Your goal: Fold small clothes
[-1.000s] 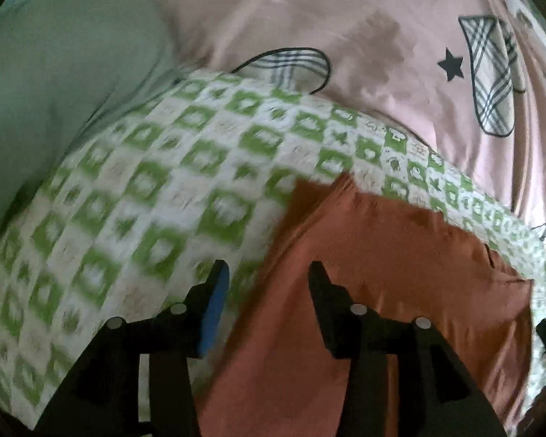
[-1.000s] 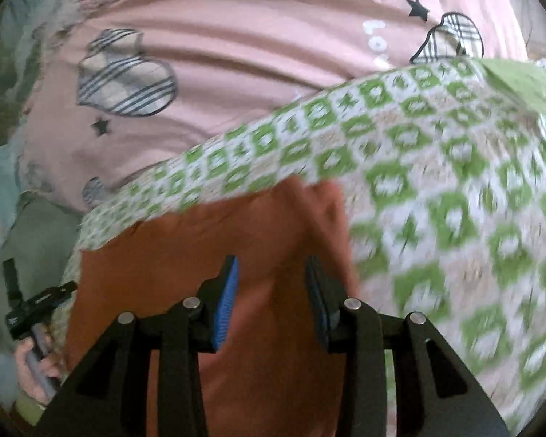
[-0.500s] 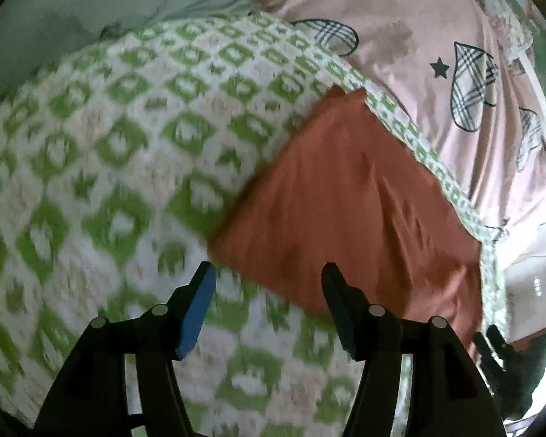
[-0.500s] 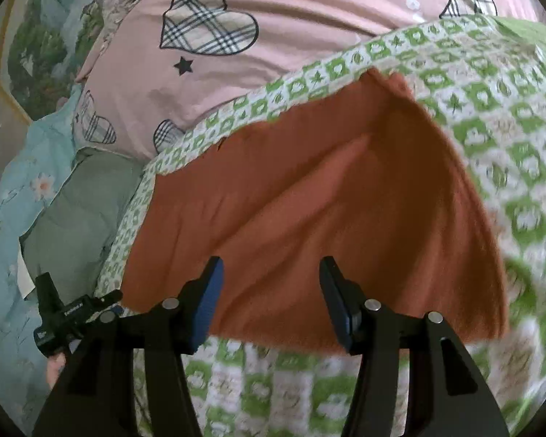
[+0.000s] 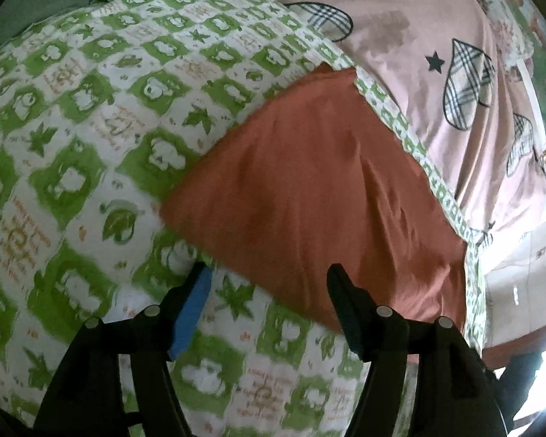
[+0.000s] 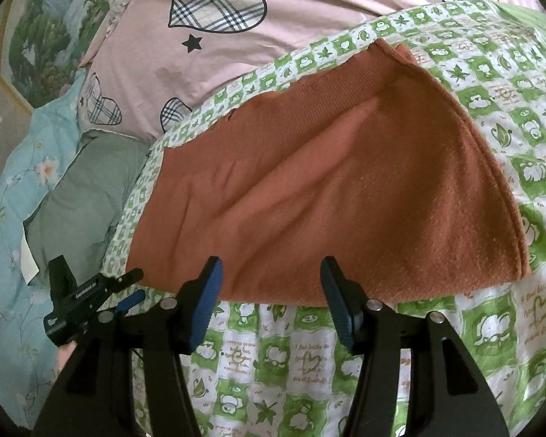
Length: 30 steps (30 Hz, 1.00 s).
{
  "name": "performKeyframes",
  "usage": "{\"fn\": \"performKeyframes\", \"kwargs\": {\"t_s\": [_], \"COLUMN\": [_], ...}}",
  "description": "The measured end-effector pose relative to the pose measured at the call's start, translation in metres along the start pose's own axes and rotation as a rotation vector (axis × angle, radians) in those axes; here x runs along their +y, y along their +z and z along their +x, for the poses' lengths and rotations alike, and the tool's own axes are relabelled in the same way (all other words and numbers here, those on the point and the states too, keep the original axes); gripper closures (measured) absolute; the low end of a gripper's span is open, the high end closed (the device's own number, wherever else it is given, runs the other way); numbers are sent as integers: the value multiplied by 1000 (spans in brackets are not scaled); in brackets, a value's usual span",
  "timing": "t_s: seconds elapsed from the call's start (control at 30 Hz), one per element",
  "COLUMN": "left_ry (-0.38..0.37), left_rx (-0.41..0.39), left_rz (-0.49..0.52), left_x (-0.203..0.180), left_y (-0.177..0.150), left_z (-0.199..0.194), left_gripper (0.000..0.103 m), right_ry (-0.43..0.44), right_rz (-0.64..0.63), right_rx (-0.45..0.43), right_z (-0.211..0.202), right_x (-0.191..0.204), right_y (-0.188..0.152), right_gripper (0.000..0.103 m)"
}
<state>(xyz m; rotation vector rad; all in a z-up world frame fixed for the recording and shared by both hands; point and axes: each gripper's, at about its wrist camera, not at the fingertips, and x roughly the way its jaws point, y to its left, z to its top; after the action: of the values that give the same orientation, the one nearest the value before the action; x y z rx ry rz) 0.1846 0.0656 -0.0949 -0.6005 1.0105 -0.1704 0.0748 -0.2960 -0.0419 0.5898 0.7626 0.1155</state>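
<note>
The rust-orange garment (image 6: 309, 182) lies flat on the green-and-white checked blanket (image 6: 491, 327), already doubled over, with layered edges showing along its right side in the right wrist view. It fills the middle of that frame; in the left wrist view the garment (image 5: 309, 189) runs from the centre toward the lower right.

The step in hand looks like a release after a fold, before the next one. To do it well, I judge both pairs of fingers should clear the near hem without dragging it, then take matching corners so the layers stay aligned.

The right gripper (image 6: 271, 298) has its fingers apart, holding nothing, with the near hem just beyond the tips. The left gripper (image 5: 269, 302) is opening, with nothing between its fingers; the garment's lower edge lies just ahead of them.

Beyond the blanket lie a pink bedsheet with plaid hearts (image 6: 218, 54) and a grey-green cloth (image 6: 87, 196) at left.
</note>
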Motion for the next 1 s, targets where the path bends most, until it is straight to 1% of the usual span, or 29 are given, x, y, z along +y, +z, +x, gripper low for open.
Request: {"fn": "performKeyframes", "kwargs": {"t_s": [0.17,0.27,0.3,0.33,0.37,0.4,0.43,0.5,0.6,0.7,0.8,0.87,0.9,1.0], "left_ry": [0,17,24,29,16,3,-5,-8,-22,-78,-150,-182,-188,-184], "left_rx": [-33,-60,-66,-69,-64,-61,-68,-84,-125,-163,-157,-145,-132,-102], "left_rz": [-41,-30,-25,-15,-5,-3,4,32,120,255,362,449,493,570], "left_x": [3,-2,-3,-5,-7,-7,-10,-17,-43,-86,-125,-155,-170,-193], "left_y": [21,31,33,37,41,43,46,48,45,37,23,6,-4,-31], "left_z": [13,17,18,20,22,23,22,17,4,-11,-15,-12,-6,14], "left_gripper": [36,40,50,66,73,84,89,94,96,97,97,97,97,97], "right_ry": [0,-2,-8,-11,-13,-13,-15,-17,-13,2,22,48,56,79], "right_rz": [17,24,26,28,30,33,34,31,26,37,46,57,62,74], "right_rx": [5,8,6,4,1,-2,-5,-6,-6,1,-1,-10,-11,8], "right_z": [4,6,6,6,6,5,4,4,4,4,1,-2,-2,4], "right_x": [-6,-12,-14,-16,-18,-20,-23,-27,-32,-38,-43,-47,-48,-50], "right_y": [4,9,12,14,17,20,23,30,39,48,57,63,66,77], "right_gripper": [45,45,45,45,45,45,45,45,45,45,45,45,45,45]}}
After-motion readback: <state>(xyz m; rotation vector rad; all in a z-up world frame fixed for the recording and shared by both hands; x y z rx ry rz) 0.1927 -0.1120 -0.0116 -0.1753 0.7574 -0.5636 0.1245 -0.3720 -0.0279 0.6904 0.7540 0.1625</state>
